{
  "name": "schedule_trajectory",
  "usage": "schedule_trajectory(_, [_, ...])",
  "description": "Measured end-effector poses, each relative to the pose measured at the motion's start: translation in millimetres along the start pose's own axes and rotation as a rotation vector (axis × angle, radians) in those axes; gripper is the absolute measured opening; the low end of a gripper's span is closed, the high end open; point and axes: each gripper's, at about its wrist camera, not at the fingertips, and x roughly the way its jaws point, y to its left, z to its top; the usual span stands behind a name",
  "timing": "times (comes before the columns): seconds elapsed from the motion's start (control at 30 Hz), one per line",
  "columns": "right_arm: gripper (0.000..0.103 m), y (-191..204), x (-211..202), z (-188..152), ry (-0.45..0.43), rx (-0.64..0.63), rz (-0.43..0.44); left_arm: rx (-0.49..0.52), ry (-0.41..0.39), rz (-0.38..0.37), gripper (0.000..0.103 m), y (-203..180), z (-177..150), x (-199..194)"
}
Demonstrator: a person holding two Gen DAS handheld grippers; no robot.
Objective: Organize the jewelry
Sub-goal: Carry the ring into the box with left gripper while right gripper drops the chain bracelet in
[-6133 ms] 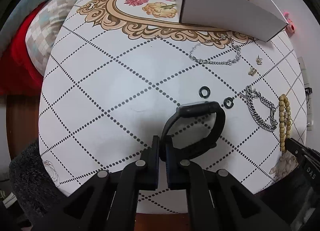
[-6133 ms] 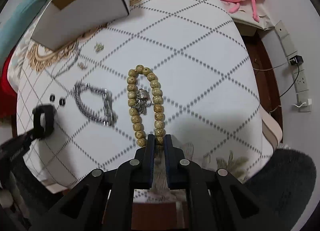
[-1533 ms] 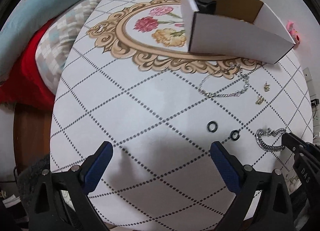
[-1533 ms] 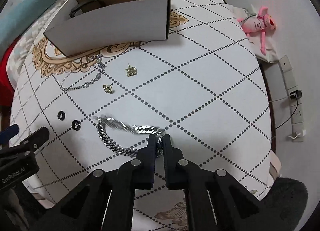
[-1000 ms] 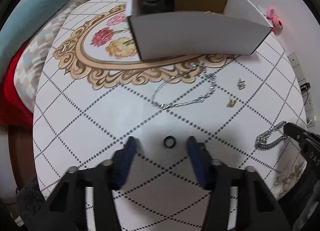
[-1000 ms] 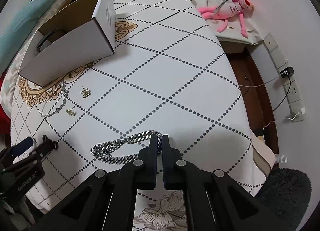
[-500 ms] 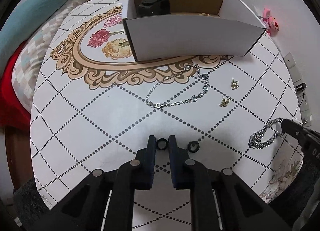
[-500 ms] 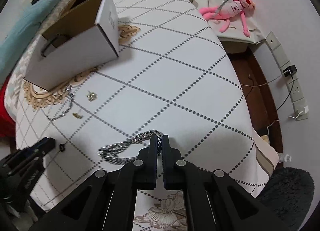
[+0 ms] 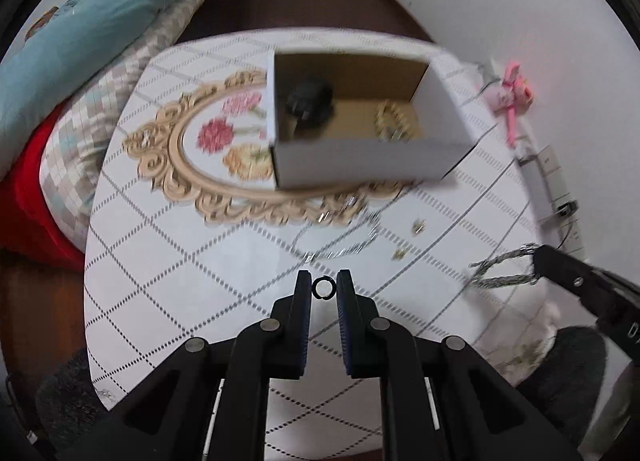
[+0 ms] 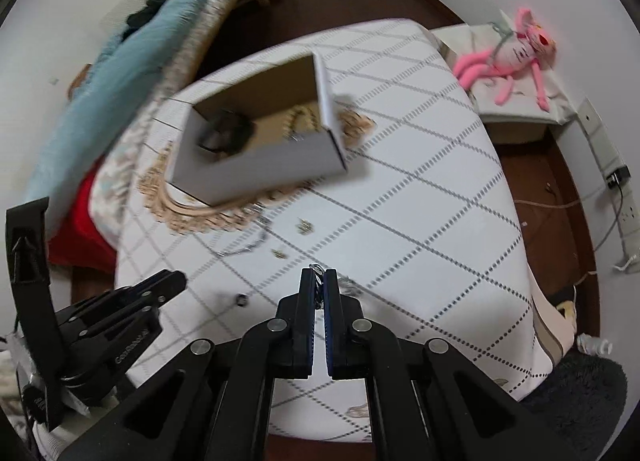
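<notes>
Room: bedroom corner, round table (image 9: 168, 261) under a white diamond-dotted cloth with a gold floral medallion at 10 o'clock; blue quilt and red bedding beyond the left edge.
Box: white cardboard box (image 9: 360, 157) at 12 o'clock on the table, open top, resting partly on the medallion.
Already stowed: black watch (image 9: 310, 99) in the box's left end, beaded bracelet (image 9: 394, 123) to its right (both blurred, identity judged from shape and colour).
Left gripper: left gripper (image 9: 323, 288) raised above the table at 6 o'clock of its own view, clenched lightly on a black ring (image 9: 323, 287) pinched edge to edge between the blue pads.
Second ring: another small black ring (image 10: 241, 300) lying on the cloth, seen in the right wrist view near the left gripper's body.
Still on cloth, centre: thin silver chain (image 9: 340, 245) looped just below the medallion's rim.
Still on cloth, right of centre: two small gold earrings (image 9: 419, 226) apart from each other, at about 2 o'clock from the held ring.
Right gripper: right gripper (image 10: 319, 276) closed tight on a heavy silver curb chain (image 9: 504, 273), which hangs free off the table's right side (clearest in the left wrist view).
Progress: roughly a third done by count; two pieces boxed, two in the air, four left on the cloth.
Next, as a judgement: carry ring and curb chain over the box wall and release.
</notes>
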Motion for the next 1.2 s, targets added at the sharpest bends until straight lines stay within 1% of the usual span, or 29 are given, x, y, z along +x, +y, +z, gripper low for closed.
schedule_trajectory(0.13, [0.004, 12, -22, 20, -0.043, -0.013, 0.060, -0.011, -0.041, -0.052, 0.010, -6, 28, -20])
schedule_trajectory(0.23, [0.004, 23, -40, 44, -0.085, -0.024, 0.102, -0.026, -0.063, -0.092, 0.010, -5, 55, -29])
schedule_trajectory(0.3, [0.004, 30, -46, 66, -0.111, -0.044, 0.121, -0.028, -0.066, -0.109, 0.010, -5, 75, -27])
schedule_trajectory(0.37, [0.004, 36, -46, 86, -0.123, -0.059, 0.125, -0.025, -0.063, -0.107, 0.010, -4, 91, -21])
schedule_trajectory(0.43, [0.004, 40, -39, 106, -0.123, -0.070, 0.114, -0.027, -0.051, -0.102, 0.010, 0, 102, -11])
schedule_trajectory(0.6, [0.004, 40, -7, 154, -0.077, -0.083, 0.073, -0.056, 0.005, -0.113, 0.010, 9, 128, 18])
schedule_trajectory(0.77, [0.004, 34, 30, 185, -0.010, -0.088, 0.039, -0.080, 0.056, -0.075, 0.013, 12, 151, 36])
schedule_trajectory(0.8, [0.004, 35, 37, 189, 0.002, -0.096, 0.030, -0.086, 0.070, -0.065, 0.016, 13, 155, 39])
schedule_trajectory(0.87, [0.004, 36, 53, 195, 0.043, -0.111, 0.018, -0.102, 0.074, -0.057, 0.027, 17, 161, 40])
schedule_trajectory(0.9, [0.004, 36, 61, 197, 0.069, -0.113, 0.013, -0.109, 0.066, -0.050, 0.043, 19, 165, 39])
schedule_trajectory(0.93, [0.005, 36, 67, 198, 0.084, -0.112, 0.006, -0.114, 0.055, -0.035, 0.065, 21, 168, 37])
schedule_trajectory(0.97, [0.005, 36, 72, 199, 0.099, -0.117, -0.005, -0.124, 0.040, -0.014, 0.073, 25, 170, 33])
schedule_trajectory(1.0, [0.005, 36, 77, 200, 0.115, -0.121, -0.018, -0.131, 0.028, -0.013, 0.077, 28, 172, 31])
schedule_trajectory(1.07, [0.008, 36, 82, 201, 0.132, -0.125, -0.036, -0.143, 0.015, 0.002, 0.078, 35, 175, 27])
schedule_trajectory(1.1, [0.017, 35, 82, 201, 0.132, -0.126, -0.048, -0.141, 0.014, 0.021, 0.083, 37, 175, 26])
schedule_trajectory(1.13, [0.031, 35, 82, 201, 0.128, -0.129, -0.057, -0.135, 0.010, 0.035, 0.091, 39, 175, 26])
schedule_trajectory(1.17, [0.038, 35, 80, 200, 0.122, -0.135, -0.065, -0.129, 0.005, 0.054, 0.095, 40, 173, 26])
schedule_trajectory(1.2, [0.048, 35, 79, 199, 0.118, -0.140, -0.073, -0.125, 0.002, 0.066, 0.100, 42, 171, 26])
